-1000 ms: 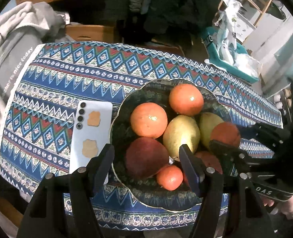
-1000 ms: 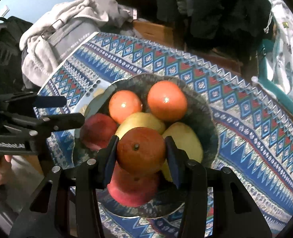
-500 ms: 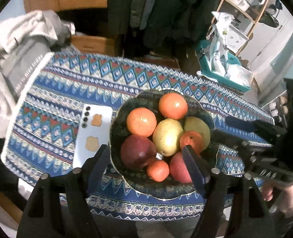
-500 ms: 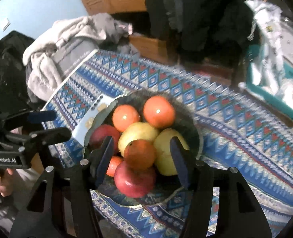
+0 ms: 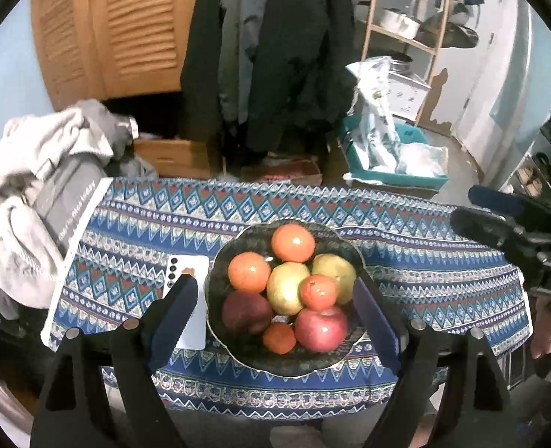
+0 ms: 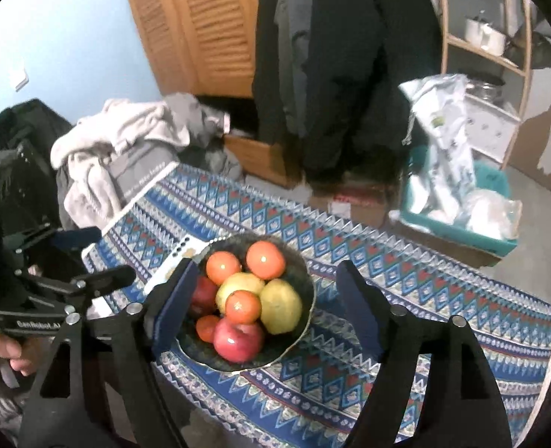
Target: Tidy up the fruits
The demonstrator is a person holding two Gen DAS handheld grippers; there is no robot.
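All the fruit sits heaped in the bowl (image 5: pixel 344 354) ahead of and below both grippers, left gripper (image 5: pixel 281 311) and right gripper (image 6: pixel 264 300) alike empty, jaws just opened wide, neither clearly nearer, on a patterned cloth (image 5: pixel 425 261) beside a phone (image 5: pixel 193 321) in a cluttered room.

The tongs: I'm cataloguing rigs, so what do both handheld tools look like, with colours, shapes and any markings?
Both are alike. The left tongs and right tongs have black angular frames with triangular cut-outs, silver round pivot bolts, and flat dark blue pads on the fingers. Seen from the right wrist, the left tool's black body carries white lettering, apparently "GenRobot.AI". No cables or sleeves are clearly visible.
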